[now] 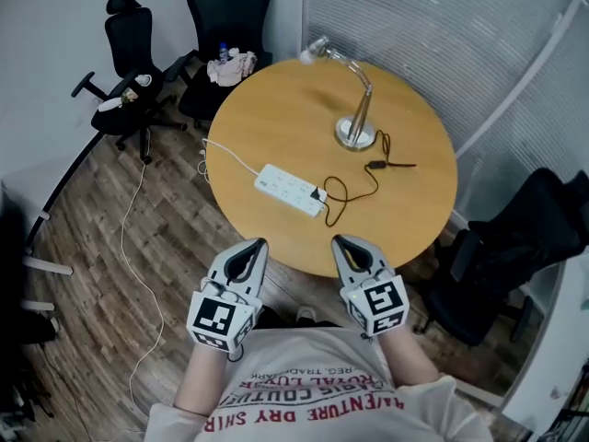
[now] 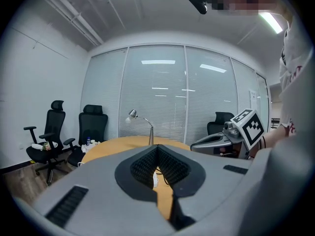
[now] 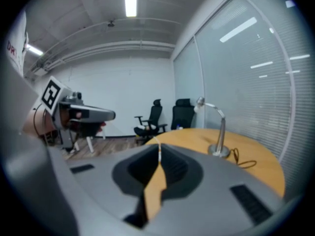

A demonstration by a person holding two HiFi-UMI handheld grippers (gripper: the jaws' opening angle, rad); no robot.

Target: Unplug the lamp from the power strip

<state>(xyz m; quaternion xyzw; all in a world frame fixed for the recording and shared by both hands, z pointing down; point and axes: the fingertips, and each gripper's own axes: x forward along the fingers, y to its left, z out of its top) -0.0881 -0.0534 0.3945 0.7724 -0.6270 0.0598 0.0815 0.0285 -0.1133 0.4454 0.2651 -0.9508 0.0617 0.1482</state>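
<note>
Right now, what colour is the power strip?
The power strip is white, clearest in the head view.

A round wooden table (image 1: pixel 276 122) stood on plank flooring (image 1: pixel 110 233); two black office chairs (image 1: pixel 129 40) stood beyond it.

On the round table (image 1: pixel 276 109) the lamp (image 1: pixel 363 104) stands toward the far right edge, its black cord (image 1: pixel 368 178) plugged into the white power strip (image 1: pixel 290 190) nearer the front edge, just beyond which the left gripper (image 1: pixel 256 245) and right gripper (image 1: pixel 342 242) hover, jaws together.

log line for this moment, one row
stage: before reach | left gripper: shut, empty | right gripper: shut, empty | lamp plug: in power strip
</note>
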